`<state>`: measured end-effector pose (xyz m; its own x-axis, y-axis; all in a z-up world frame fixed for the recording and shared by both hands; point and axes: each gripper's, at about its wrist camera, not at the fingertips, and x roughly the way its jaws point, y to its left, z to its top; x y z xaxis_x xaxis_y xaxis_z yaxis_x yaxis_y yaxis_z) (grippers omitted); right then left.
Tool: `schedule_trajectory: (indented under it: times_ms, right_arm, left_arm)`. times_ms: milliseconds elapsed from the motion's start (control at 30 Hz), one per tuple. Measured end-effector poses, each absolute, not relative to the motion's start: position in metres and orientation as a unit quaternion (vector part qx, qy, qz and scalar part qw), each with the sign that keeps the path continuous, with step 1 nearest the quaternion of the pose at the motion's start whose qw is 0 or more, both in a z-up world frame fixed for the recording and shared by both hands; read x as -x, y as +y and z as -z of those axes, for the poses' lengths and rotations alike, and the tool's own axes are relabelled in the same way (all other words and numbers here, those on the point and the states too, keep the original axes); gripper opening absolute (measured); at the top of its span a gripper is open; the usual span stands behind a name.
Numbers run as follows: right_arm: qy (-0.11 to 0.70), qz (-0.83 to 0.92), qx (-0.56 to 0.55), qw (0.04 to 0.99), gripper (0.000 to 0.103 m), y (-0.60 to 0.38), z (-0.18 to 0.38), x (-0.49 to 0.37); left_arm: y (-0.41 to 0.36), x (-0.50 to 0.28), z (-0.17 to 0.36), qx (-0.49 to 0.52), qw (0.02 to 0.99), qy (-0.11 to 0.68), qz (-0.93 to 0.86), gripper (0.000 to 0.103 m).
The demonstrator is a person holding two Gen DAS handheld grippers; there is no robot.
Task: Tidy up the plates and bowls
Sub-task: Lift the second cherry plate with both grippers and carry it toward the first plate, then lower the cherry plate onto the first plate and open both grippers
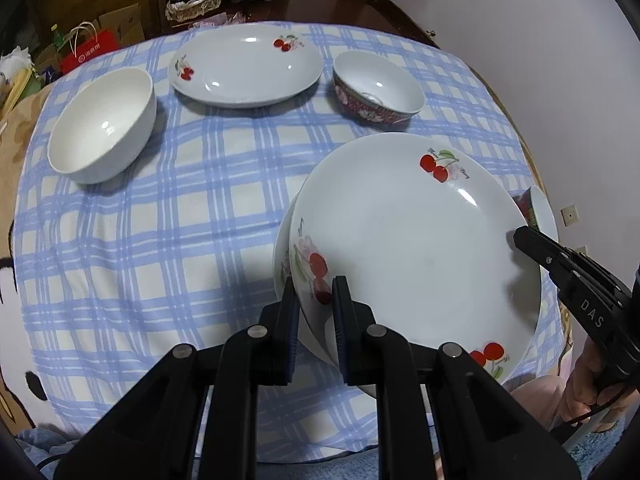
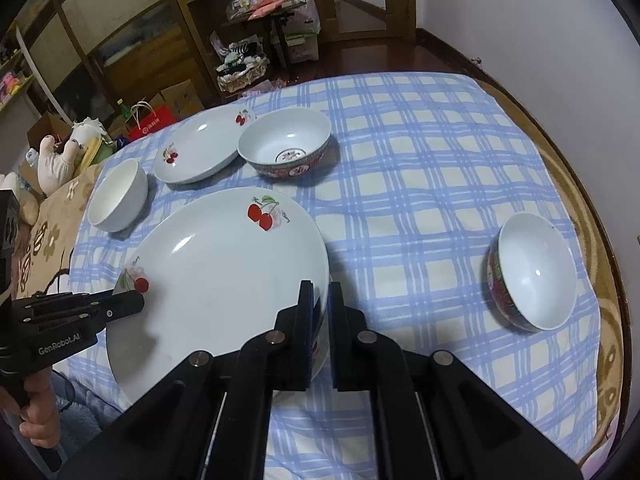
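**Big cherry plate pinched at both rims over the checked cloth**

Landmark: big cherry plate (image 1: 416, 248), tilted, near edge of table.

Beyond the plate, wide strip of bare blue-checked cloth (image 1: 192, 208); open room there. Farther past that strip, second cherry plate (image 1: 246, 66) lying flat, with white bowl (image 1: 104, 126) off to its left and red-patterned bowl (image 1: 378, 88) just beside its right rim. Right of the big plate, broad empty cloth, then another red-patterned bowl (image 2: 534, 272) tipped on its side close to the table's curved wooden rim (image 2: 576, 184). Wall close behind that rim; little clearance on that side. Under the big plate's left rim, a second white rim peeking out, touching or nearly so; cannot tell which.

Left claw (image 1: 315, 304): closed on the big plate's left rim, over a cherry print, one finger above, one below. Right claw (image 2: 320, 312): clamped on the opposite rim, same fashion. Plate spanning between the two claws.
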<state>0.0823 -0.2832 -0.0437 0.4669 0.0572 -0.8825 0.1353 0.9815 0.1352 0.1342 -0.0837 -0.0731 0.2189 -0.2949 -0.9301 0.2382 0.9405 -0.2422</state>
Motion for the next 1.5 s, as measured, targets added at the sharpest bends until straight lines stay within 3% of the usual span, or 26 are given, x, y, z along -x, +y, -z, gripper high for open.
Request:
schedule_trajectory:
  times_ms: [833,1500]
  right_arm:
    - [0.571,0.021,-0.092,0.815,0.007,-0.281,0.099,-0.098]
    - [0.539,0.028,-0.097,0.836,0.007,-0.288,0.108,-0.108]
  left_arm:
    - [-0.084,-0.145,0.119,0.013,0.759,0.634,0.148,0.016]
    - [-0.092,-0.147,0.13,-0.018,0.761,0.632,0.145,0.016]
